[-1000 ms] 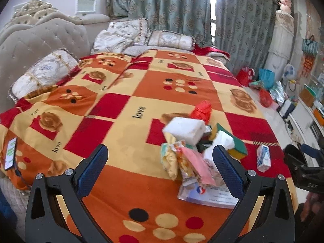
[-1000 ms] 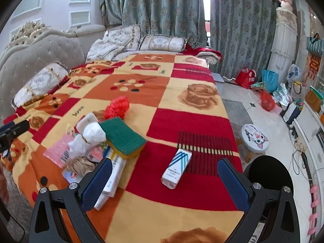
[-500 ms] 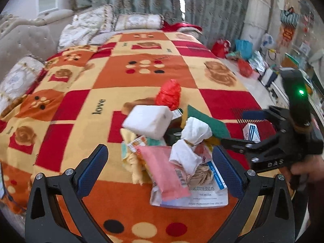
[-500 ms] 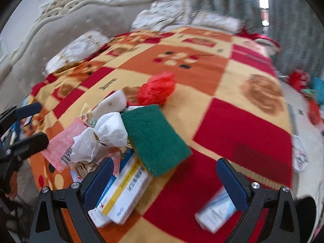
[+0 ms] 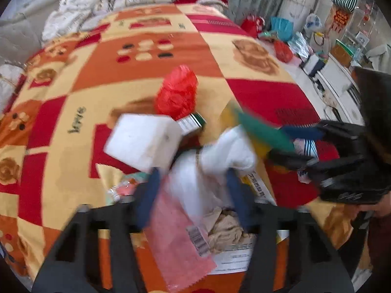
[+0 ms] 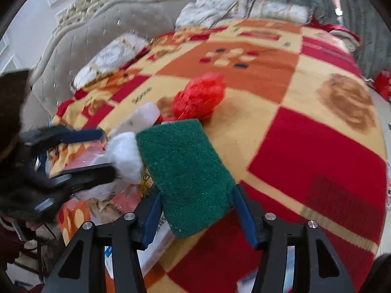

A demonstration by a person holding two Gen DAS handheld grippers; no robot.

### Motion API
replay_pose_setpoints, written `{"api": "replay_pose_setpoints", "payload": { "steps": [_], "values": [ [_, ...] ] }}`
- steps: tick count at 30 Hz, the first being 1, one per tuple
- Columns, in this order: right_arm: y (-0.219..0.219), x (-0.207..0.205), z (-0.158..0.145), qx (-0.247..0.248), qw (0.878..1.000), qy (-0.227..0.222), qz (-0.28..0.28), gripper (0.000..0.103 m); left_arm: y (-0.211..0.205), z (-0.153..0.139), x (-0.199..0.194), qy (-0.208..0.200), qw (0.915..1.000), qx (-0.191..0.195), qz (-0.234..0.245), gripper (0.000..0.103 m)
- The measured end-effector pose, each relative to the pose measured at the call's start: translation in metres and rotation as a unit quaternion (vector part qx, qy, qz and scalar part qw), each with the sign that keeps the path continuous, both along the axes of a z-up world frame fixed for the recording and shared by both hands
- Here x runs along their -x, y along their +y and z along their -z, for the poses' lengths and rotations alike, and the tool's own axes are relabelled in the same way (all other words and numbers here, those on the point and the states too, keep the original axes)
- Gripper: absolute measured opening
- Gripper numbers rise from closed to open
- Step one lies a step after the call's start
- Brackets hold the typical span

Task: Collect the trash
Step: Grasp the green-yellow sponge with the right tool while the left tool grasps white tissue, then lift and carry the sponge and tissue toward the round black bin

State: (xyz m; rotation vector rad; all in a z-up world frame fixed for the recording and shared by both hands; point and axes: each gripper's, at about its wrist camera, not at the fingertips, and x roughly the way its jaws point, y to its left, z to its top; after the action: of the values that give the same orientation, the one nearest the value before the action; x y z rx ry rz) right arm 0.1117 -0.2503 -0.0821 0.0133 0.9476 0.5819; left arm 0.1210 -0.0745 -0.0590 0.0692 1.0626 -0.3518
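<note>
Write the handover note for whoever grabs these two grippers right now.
Left gripper: fingers part-closed around the white crumpled tissue over the pile; grip not confirmed, view blurred.
Right gripper: fingers on both sides of the green scouring pad, apparently clamped.
Still on the blanket: red plastic wad, white block, pink packet, beige crumpled paper, printed sheets underneath, a striped small box beside the right gripper.
Done: nothing visibly collected yet.
Left: lift these two, then clear the rest. No bin in view.

Both wrist views low, close over bed, facing headboard; shared: green sponge (image 6: 188,171), red bag (image 5: 177,92).
</note>
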Motion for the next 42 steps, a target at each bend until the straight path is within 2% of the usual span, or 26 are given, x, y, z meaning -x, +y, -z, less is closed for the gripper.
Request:
{"api": "replay_pose_setpoints", "payload": {
  "steps": [3, 7, 8, 10, 13, 19, 21, 23, 25, 33, 34, 37, 42],
  "values": [
    [-0.023, 0.013, -0.016, -0.009, 0.999, -0.020, 0.037, 0.054, -0.006, 0.006, -0.002, 0.018, 0.9998, 0.000, 0.004, 0.012],
    [-0.046, 0.037, -0.032, -0.003, 0.997, -0.042, 0.065, 0.054, -0.005, -0.016, 0.006, -0.009, 0.9998, 0.017, -0.003, 0.011],
    [-0.050, 0.039, -0.033, -0.002, 0.997, -0.042, 0.070, 0.051, -0.005, -0.019, 0.007, -0.014, 0.9998, 0.015, -0.004, 0.011],
    [-0.062, 0.046, -0.036, 0.005, 0.995, -0.043, 0.090, 0.039, -0.008, -0.028, 0.012, -0.022, 0.9996, 0.016, -0.005, 0.011],
    [-0.084, 0.057, -0.040, -0.009, 0.992, -0.046, 0.117, 0.039, -0.011, -0.039, 0.018, -0.033, 0.9993, 0.017, -0.009, 0.009],
    [-0.098, 0.066, -0.030, 0.019, 0.991, -0.031, 0.125, 0.039, -0.014, -0.046, 0.014, -0.039, 0.9984, 0.018, -0.037, 0.010],
    [-0.100, 0.061, -0.028, 0.025, 0.991, -0.032, 0.131, 0.045, -0.012, -0.040, 0.007, -0.020, 0.9982, 0.036, -0.043, 0.011],
    [-0.102, 0.050, -0.028, 0.032, 0.990, -0.027, 0.138, 0.069, -0.009, -0.033, 0.000, -0.004, 0.9978, 0.042, -0.051, 0.011],
    [-0.102, 0.037, -0.027, 0.032, 0.990, -0.019, 0.134, 0.081, -0.008, -0.025, -0.006, 0.005, 0.9977, 0.033, -0.059, 0.012],
    [-0.070, -0.010, -0.011, 0.040, 0.992, 0.008, 0.119, 0.081, -0.017, 0.003, -0.028, 0.010, 0.9980, -0.012, -0.061, 0.014],
    [-0.068, -0.013, -0.005, 0.036, 0.992, 0.011, 0.118, 0.079, -0.018, 0.005, -0.030, 0.011, 0.9980, -0.015, -0.061, 0.014],
    [-0.067, -0.019, 0.001, 0.023, 0.992, 0.014, 0.125, 0.034, -0.025, 0.015, -0.036, 0.016, 0.9977, -0.038, -0.053, 0.017],
    [-0.077, -0.015, -0.006, 0.005, 0.990, -0.003, 0.140, 0.026, -0.045, 0.022, -0.041, 0.009, 0.9942, -0.105, -0.023, 0.024]
  ]
}}
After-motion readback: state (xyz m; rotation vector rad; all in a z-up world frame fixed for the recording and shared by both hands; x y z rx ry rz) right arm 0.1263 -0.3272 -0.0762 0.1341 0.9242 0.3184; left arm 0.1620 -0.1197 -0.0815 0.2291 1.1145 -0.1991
